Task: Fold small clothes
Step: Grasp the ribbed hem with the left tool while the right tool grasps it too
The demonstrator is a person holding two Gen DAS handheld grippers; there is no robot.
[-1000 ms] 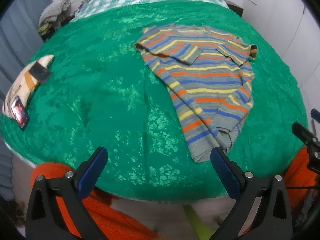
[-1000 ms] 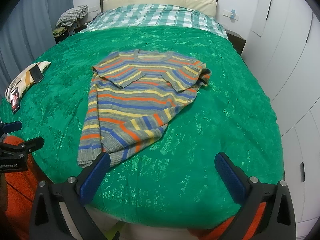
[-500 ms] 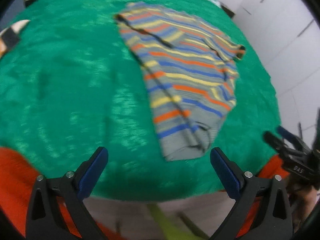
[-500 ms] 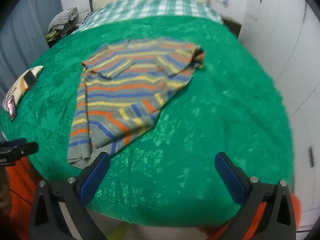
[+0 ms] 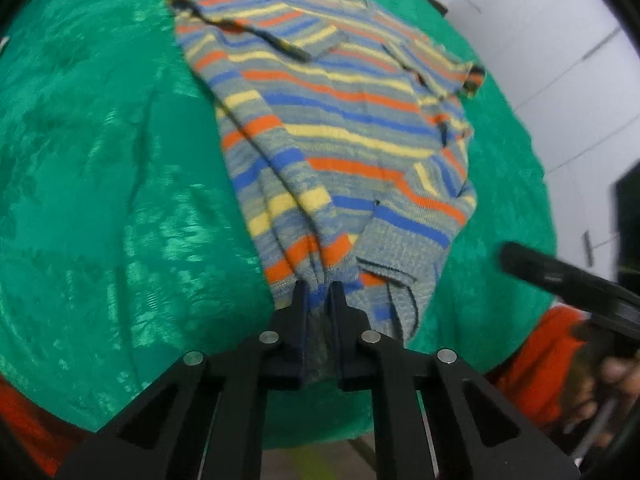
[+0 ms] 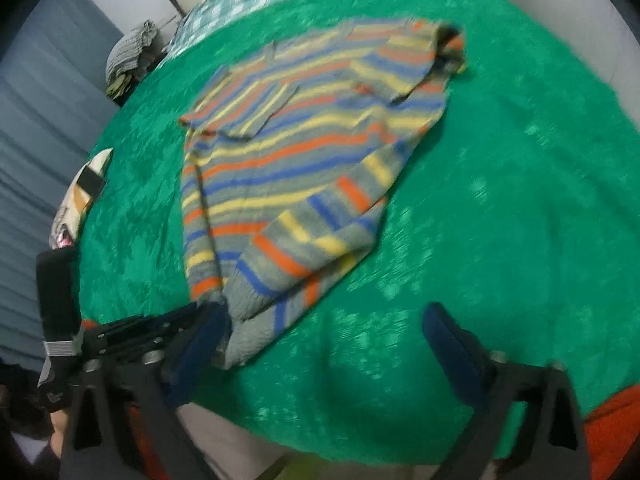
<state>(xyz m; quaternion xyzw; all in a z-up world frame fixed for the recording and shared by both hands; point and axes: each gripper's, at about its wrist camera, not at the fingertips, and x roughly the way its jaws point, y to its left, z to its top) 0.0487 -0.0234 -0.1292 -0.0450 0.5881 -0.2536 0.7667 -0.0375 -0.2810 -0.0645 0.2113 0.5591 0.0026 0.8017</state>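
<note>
Both grippers had dropped toward the sweater (image 5: 340,120) on the green bedspread (image 5: 100,160). Left gripper (image 5: 319,300) had just clamped its jaws on the near hem corner, presumably to lift it for a fold. Right gripper (image 6: 326,332) stood open, jaws just narrowing, hem edge between them ungripped. No writing was legible.

Left gripper (image 5: 319,294) low centre of frame, jaws just closed, pinching sweater (image 5: 340,128) hem. Right gripper (image 6: 328,332) at bottom of frame, jaws just narrowing, nothing pinched between.
</note>
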